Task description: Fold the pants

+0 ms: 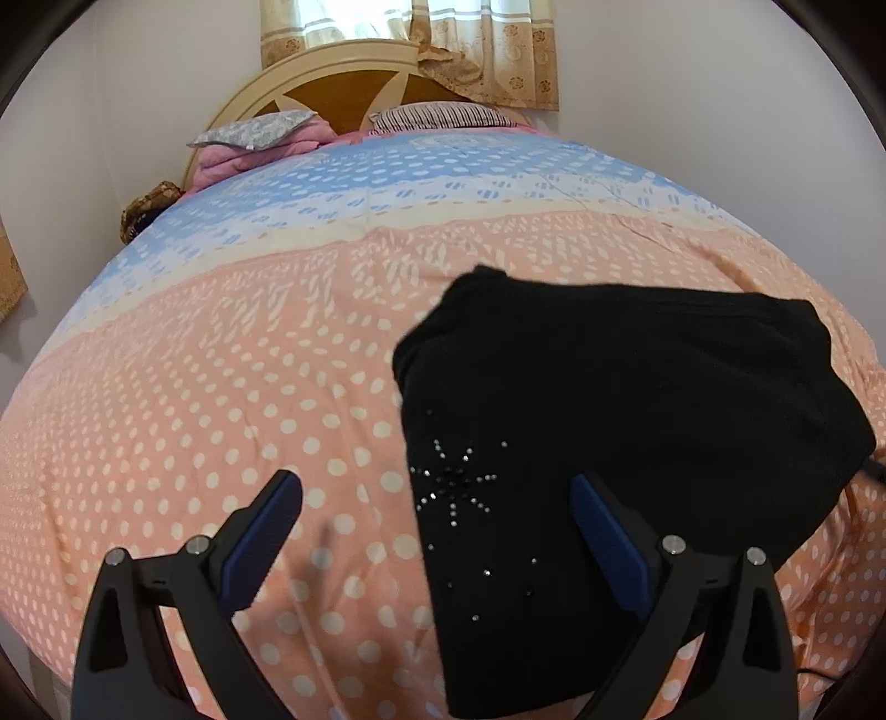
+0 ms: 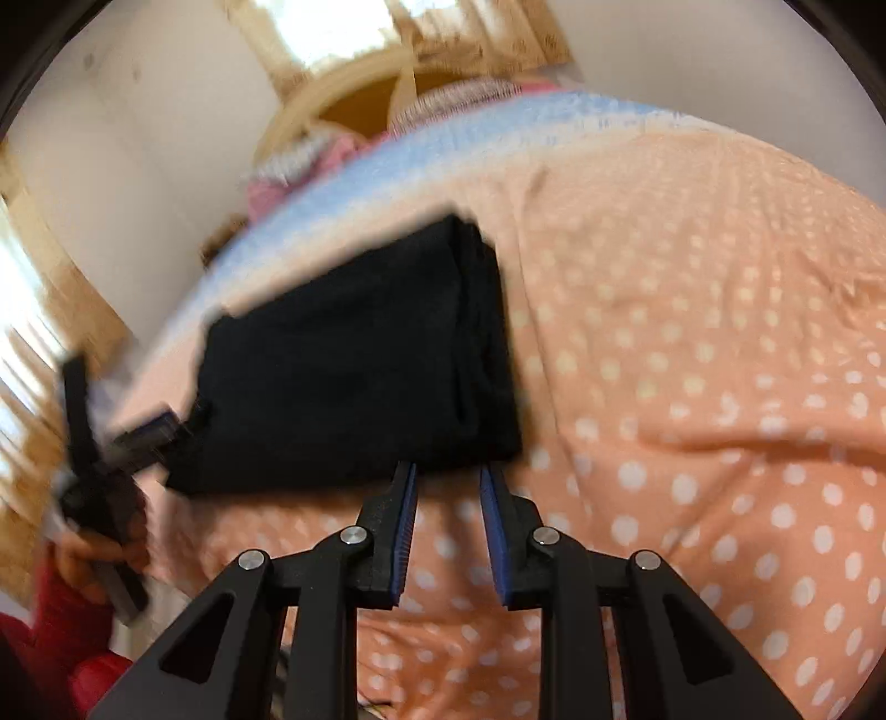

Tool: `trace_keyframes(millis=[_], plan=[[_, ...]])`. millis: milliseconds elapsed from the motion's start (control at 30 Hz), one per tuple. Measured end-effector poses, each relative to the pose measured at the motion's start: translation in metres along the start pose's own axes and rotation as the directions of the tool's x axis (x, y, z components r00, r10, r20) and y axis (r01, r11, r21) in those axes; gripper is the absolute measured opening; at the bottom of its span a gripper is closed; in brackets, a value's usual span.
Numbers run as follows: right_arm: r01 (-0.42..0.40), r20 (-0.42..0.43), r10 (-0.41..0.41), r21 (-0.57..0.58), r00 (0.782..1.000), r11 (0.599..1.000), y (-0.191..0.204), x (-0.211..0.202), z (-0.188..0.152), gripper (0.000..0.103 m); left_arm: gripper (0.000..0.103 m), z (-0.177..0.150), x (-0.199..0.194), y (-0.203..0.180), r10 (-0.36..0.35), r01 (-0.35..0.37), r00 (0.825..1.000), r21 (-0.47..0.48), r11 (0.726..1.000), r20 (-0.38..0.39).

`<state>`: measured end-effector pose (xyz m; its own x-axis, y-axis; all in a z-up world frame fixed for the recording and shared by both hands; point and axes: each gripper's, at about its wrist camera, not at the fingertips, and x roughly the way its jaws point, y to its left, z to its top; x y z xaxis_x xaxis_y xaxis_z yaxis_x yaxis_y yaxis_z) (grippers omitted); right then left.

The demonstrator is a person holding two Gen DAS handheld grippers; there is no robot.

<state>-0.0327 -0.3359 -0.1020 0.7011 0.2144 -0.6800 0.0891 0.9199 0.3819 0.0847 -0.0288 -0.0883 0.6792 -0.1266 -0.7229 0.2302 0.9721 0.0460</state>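
Observation:
Black folded pants (image 1: 637,399) with a rhinestone star lie on the peach dotted bedspread (image 1: 210,399). My left gripper (image 1: 437,493) stands wide open just above the pants' near left corner. One finger is over the black cloth and the other over the bedspread, and nothing is gripped. In the blurred right wrist view the pants (image 2: 354,360) form a thick folded bundle. My right gripper (image 2: 448,476) is just short of their near edge, its jaws a narrow gap apart with only bedspread between them. The left gripper (image 2: 119,412) shows at the pants' left side, held by a hand (image 2: 83,554) in a red sleeve.
The bedspread turns blue toward a cream headboard (image 1: 343,72). A grey and pink pillow stack (image 1: 260,138) and a striped pillow (image 1: 437,116) lie there, under a patterned curtain (image 1: 487,50). White walls flank the bed. A brown bundle (image 1: 149,207) sits at its far left edge.

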Motion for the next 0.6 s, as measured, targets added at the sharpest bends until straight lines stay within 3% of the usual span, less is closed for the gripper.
trace_keyframes(millis=[67, 167, 300, 433, 600], plan=[[0.004, 0.105, -0.003, -0.013, 0.995, 1.000, 0.008, -0.016, 0.017, 0.026, 0.100, 0.004, -0.004, -0.001, 0.015, -0.015, 1.000, 0.001, 1.000, 0.010], [0.105, 0.198, -0.088, -0.076, 0.976, 0.992, 0.026, -0.016, 0.044, 0.026, 0.100, 0.010, -0.012, -0.003, 0.008, -0.008, 0.999, 0.000, 1.000, 0.032], [0.141, 0.162, -0.112, -0.175, 0.980, 0.975, 0.045, 0.027, 0.076, 0.026, 0.100, 0.017, -0.012, -0.011, -0.009, 0.009, 0.999, 0.004, 1.000, 0.039], [0.238, 0.081, -0.226, -0.215, 0.971, 0.947, 0.039, 0.087, 0.089, 0.026, 0.100, 0.015, 0.013, -0.021, 0.029, -0.028, 0.999, 0.036, 0.999, -0.016], [0.267, 0.084, -0.255, -0.212, 0.963, 0.940, 0.034, 0.099, 0.094, 0.028, 0.101, 0.010, 0.020, -0.017, 0.005, -0.005, 0.999, -0.003, 1.000, -0.043]])
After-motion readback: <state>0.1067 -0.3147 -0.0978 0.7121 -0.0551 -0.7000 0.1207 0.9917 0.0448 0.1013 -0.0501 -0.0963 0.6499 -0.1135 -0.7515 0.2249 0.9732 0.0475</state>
